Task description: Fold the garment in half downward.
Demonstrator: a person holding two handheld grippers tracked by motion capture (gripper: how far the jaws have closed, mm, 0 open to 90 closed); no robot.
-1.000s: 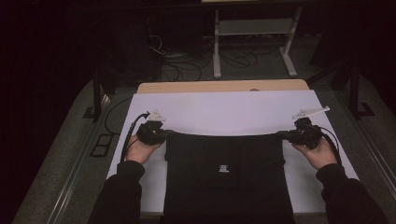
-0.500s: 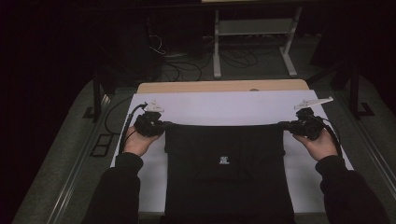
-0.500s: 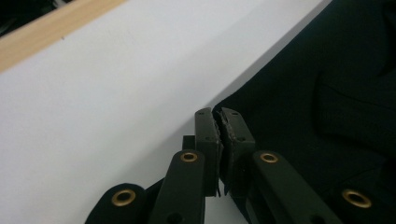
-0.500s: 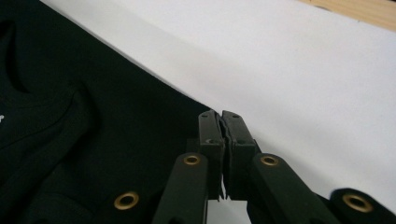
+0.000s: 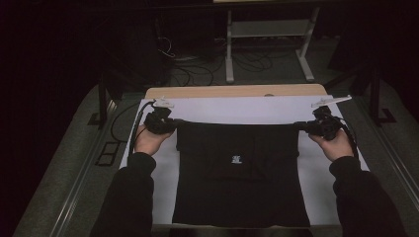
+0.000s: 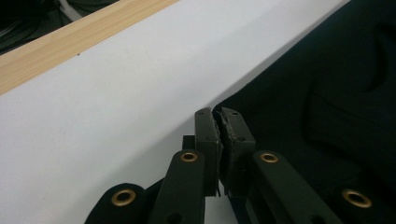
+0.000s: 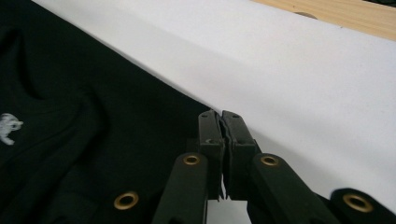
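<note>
Where dim, seemingly cables (image 5: 190, 66); white table (image 5: 247, 111), wooden edge (image 5: 237, 91)

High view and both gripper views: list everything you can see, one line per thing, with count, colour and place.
Black garment: one, black with a small white logo, spread flat across the middle of the white sheet, its far corners pinched by the grippers.
White sheet: one, white, covering the table top under the garment.
Table: one, light wood, its far edge bare beyond the sheet.
Metal stand: one, pale grey, on the floor behind the table.
Cables: several, dark, on the floor behind the table.
Left gripper: one, black, shut on the garment's far left corner.
Right gripper: one, black, shut on the far right corner.
Sleeves: two, black, bottom edge.
</note>
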